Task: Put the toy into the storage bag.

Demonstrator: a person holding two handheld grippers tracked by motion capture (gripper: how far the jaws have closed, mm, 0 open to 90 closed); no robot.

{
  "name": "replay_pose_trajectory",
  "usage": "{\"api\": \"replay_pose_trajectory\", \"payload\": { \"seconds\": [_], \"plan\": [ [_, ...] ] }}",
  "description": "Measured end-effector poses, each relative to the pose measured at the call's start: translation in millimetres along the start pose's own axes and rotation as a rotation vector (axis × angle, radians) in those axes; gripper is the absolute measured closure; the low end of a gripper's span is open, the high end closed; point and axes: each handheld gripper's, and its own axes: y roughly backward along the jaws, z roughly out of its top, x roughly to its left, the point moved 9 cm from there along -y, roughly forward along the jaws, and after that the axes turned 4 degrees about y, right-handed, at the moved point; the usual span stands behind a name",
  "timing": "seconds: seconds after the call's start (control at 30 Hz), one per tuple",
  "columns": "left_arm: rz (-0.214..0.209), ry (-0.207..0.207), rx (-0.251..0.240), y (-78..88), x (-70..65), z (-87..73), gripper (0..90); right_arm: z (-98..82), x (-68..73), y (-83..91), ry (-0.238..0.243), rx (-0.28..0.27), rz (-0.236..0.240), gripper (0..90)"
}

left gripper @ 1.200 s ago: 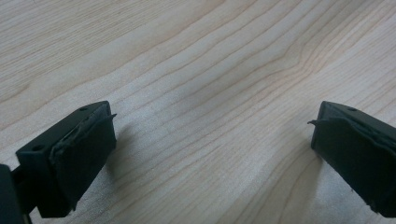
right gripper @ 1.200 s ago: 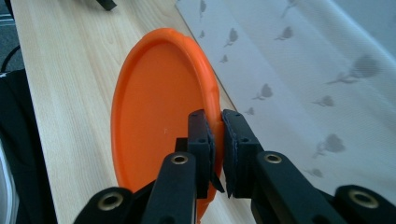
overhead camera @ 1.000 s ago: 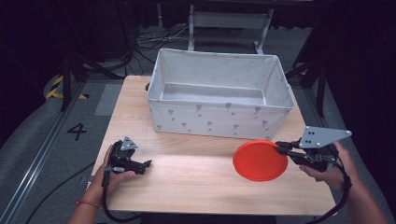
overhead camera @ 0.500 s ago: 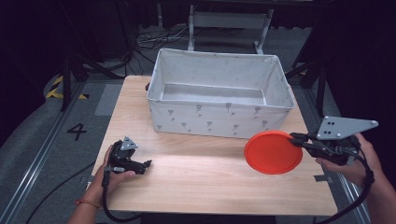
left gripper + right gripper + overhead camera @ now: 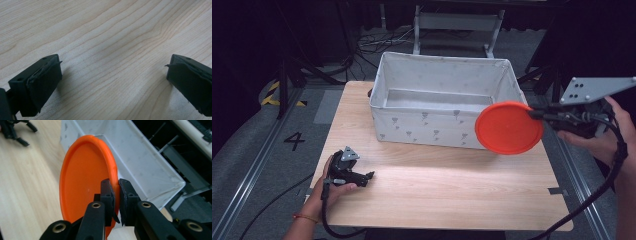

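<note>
Jaws of the right gripper are pinched on the rim of the orange plate, which is held in the air just in front of the near right corner of the white fabric bin. The left gripper is rested on the wooden table, well apart from the bin toward its near left, with its jaws spread wide and nothing between them.

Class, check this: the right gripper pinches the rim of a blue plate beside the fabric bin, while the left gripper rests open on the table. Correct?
One slip: the plate is orange, not blue, as the high view shows. The right gripper does pinch its rim beside the fabric bin, and the left gripper rests open on the table.
</note>
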Motion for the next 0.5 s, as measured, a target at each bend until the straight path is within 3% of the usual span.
{"api": "replay_pose_trajectory", "payload": {
  "seconds": [0.23, 0.4, 0.5],
  "plan": [
    [-0.001, -0.002, 0.001, 0.0, 0.1, 0.0, 0.2, 26.3, -26.7, -1.5, 0.003, -0.001, -0.027, 82.8],
    [-0.001, -0.003, -0.001, -0.1, 0.1, 0.2, 0.2, 41.2, -57.2, -19.7, -0.018, 0.022, -0.064, 82.8],
    [0.0, -0.006, -0.002, -0.1, 0.4, 0.4, 0.2, 45.2, -66.4, -27.5, -0.023, 0.03, -0.073, 82.8]
  ]
}}
